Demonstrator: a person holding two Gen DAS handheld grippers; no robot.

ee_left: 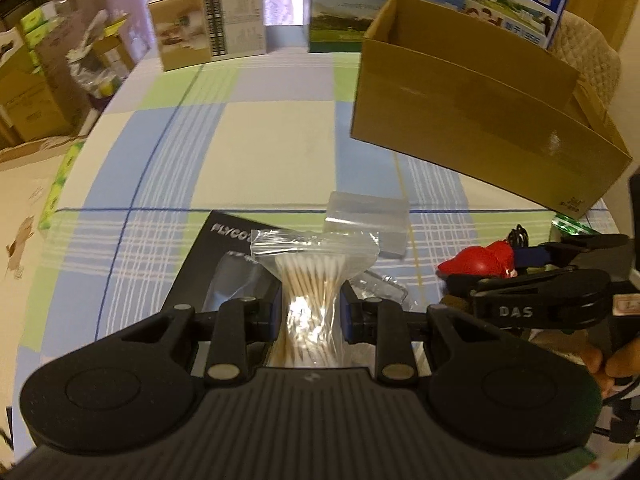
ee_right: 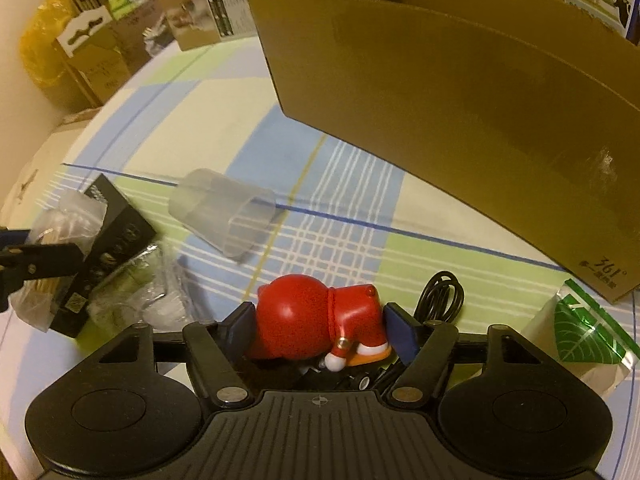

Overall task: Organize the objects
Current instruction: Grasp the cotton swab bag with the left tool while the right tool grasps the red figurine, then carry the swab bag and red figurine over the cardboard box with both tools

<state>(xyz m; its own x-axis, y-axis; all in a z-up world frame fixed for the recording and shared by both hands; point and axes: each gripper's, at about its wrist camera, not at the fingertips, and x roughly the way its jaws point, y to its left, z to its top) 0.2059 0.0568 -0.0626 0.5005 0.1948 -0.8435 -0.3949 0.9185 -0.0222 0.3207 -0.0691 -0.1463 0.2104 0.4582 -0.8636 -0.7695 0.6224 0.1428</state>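
My left gripper is shut on a clear zip bag of cotton swabs, pinching its middle above a black FLYCO box. My right gripper is shut on a red toy figure; the figure also shows in the left wrist view. An open brown cardboard box stands at the back right and fills the upper right of the right wrist view. A clear plastic cup lies on its side on the checked tablecloth.
A black cable lies behind the toy. A green leaf-print packet lies at the right by the box corner. Crumpled clear packaging sits by the black box. Printed cartons stand at the far edge. Boxes are stacked beyond the table's left side.
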